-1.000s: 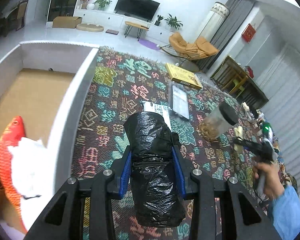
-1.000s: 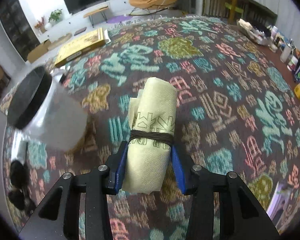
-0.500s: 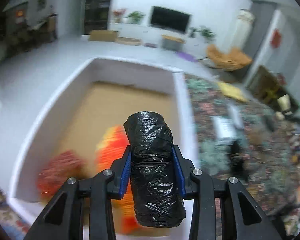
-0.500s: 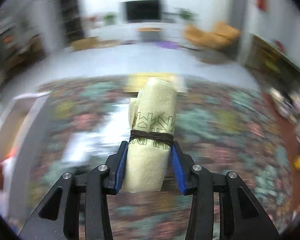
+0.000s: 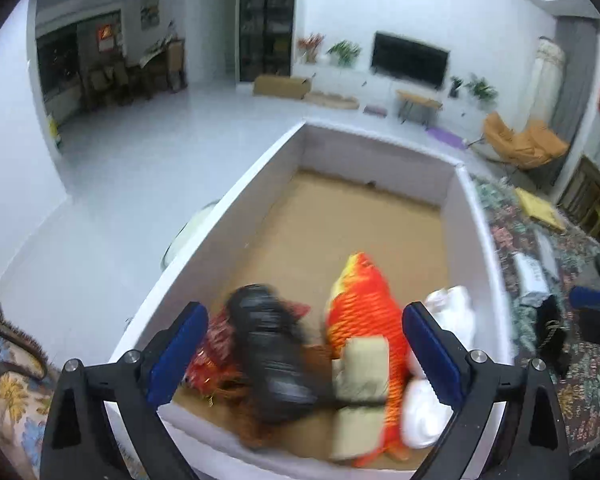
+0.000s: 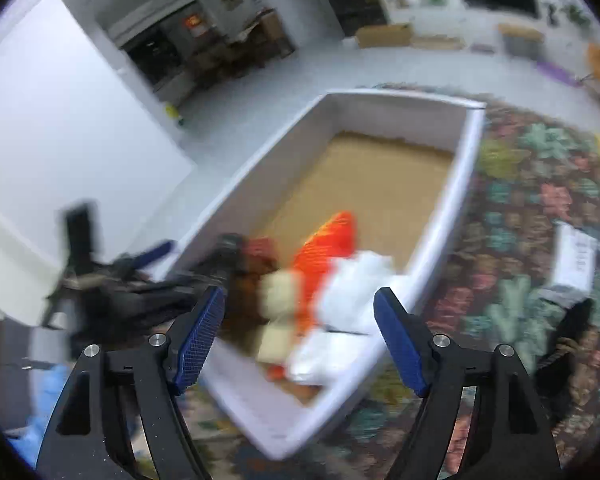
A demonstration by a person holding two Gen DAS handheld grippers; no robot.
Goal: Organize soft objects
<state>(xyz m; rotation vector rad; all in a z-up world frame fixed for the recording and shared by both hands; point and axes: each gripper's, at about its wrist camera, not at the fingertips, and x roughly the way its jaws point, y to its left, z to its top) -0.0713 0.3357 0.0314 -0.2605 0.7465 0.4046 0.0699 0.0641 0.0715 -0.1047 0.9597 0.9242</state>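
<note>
Both grippers, left (image 5: 304, 340) and right (image 6: 300, 332), hang wide open and empty above the white box (image 5: 236, 216); a black bundle (image 5: 268, 344) and yellow roll (image 5: 360, 384) lie inside beside the fish toy (image 5: 360, 308); other items outside the box likely await sorting.

Both grippers (image 5: 304, 340) (image 6: 300, 332) have black frames, blue ridged pads, silver screws.

Even indoor light, motion blur, fisheye warping
</note>
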